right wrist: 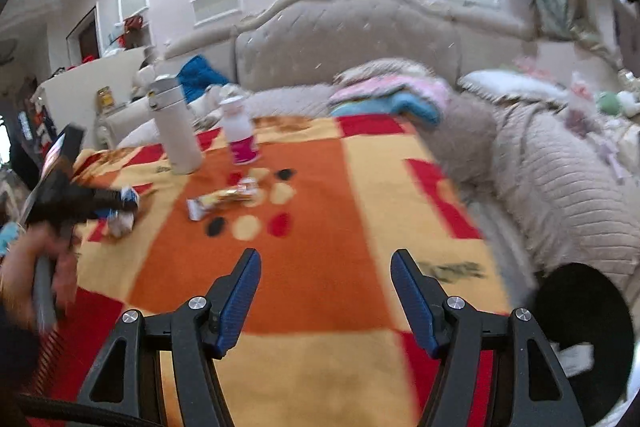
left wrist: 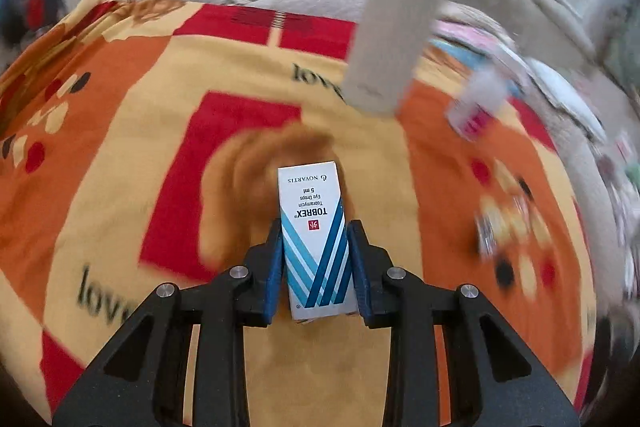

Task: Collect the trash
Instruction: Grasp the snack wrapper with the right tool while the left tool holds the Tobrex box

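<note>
Two claws over the orange, red and yellow blanket (right wrist: 320,187). My right gripper (right wrist: 326,297) hangs apart, holding nothing. My left gripper (left wrist: 316,267) is clamped on the small eye-drops box (left wrist: 314,227). A wrapper (right wrist: 224,201) lies near the white flask (right wrist: 174,131).

The left claw (left wrist: 316,251) points steeply downward, its blue pads (left wrist: 274,267) clamped against both sides of a small carton (left wrist: 312,227); the right claw (right wrist: 326,291) hangs with jaws wide apart, empty.
</note>
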Tool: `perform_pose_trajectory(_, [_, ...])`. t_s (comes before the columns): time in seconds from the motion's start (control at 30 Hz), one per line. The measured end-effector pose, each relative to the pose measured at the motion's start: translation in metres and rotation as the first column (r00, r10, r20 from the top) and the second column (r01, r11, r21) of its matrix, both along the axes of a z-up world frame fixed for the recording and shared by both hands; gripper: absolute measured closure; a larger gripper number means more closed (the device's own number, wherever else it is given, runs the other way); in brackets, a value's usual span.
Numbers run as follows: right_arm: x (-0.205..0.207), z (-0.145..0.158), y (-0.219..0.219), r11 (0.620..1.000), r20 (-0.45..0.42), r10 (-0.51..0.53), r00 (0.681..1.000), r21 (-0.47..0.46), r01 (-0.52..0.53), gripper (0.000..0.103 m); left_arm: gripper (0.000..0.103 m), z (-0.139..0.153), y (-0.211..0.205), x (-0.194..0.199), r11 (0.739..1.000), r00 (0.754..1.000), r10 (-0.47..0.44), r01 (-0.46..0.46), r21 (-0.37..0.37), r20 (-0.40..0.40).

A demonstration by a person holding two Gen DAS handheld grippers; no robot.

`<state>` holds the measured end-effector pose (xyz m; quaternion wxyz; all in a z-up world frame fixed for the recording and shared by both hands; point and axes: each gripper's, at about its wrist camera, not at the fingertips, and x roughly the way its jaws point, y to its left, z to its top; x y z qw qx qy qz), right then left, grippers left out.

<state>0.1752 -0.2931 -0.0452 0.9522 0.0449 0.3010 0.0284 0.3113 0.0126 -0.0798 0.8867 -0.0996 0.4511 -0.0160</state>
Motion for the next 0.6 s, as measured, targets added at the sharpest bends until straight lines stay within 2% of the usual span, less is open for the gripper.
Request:
perform_pose_trajectory(0.13, [0.063,-0.007,0.044,0.982,-0.114,0.141,0.983,0.146,-0.123,0.038,0.075,-0.007,0.0,-0.055,0.992,0.993,-0.118,0.118,0.032,-0.013])
perform_pose_trajectory(0.2, [0.095,-0.014,0.067,0.973,-0.157,0.168,0.973,0.184,-0.139,0.038,0.075,-0.009,-0.001,-0.077,0.988,0.988,-0.153,0.153,0.032,0.0])
perform_pose_trajectory(0.3, [0.139,-0.026,0.09,0.984,-0.227,0.102,0.968,0.167,-0.065,0.038,0.075,-0.014,-0.003,-0.098,0.982,0.979,-0.186,0.182,0.05,0.08])
perform_pose_trajectory(0.33, [0.154,-0.032,0.094,0.982,-0.256,0.072,0.964,0.185,-0.024,0.038,0.075,-0.021,-0.003,-0.095,0.981,0.98,-0.192,0.191,0.032,0.048])
perform_pose_trajectory(0.37, [0.165,-0.036,0.095,0.978,-0.281,0.051,0.958,0.21,0.01,0.038,0.075,-0.018,0.0,-0.094,0.983,0.98,-0.184,0.183,0.017,0.072])
perform_pose_trajectory(0.43, [0.186,-0.046,0.1,0.966,-0.329,0.009,0.944,0.246,0.077,0.038,0.074,-0.02,0.002,-0.091,0.986,0.984,-0.166,0.166,0.001,0.06])
perform_pose_trajectory(0.47, [0.193,-0.049,0.102,0.968,-0.343,-0.009,0.939,0.233,0.094,0.038,0.074,-0.02,0.003,-0.092,0.986,0.984,-0.165,0.166,-0.006,0.064])
perform_pose_trajectory(0.53, [0.204,-0.049,0.118,0.989,-0.34,-0.039,0.94,0.124,0.086,0.037,0.074,-0.02,0.003,-0.09,0.986,0.984,-0.165,0.166,-0.011,0.064])
perform_pose_trajectory(0.6, [0.206,-0.048,0.126,0.998,-0.337,-0.043,0.941,0.038,0.059,0.052,0.075,-0.021,0.004,-0.089,0.986,0.984,-0.166,0.168,-0.02,0.066])
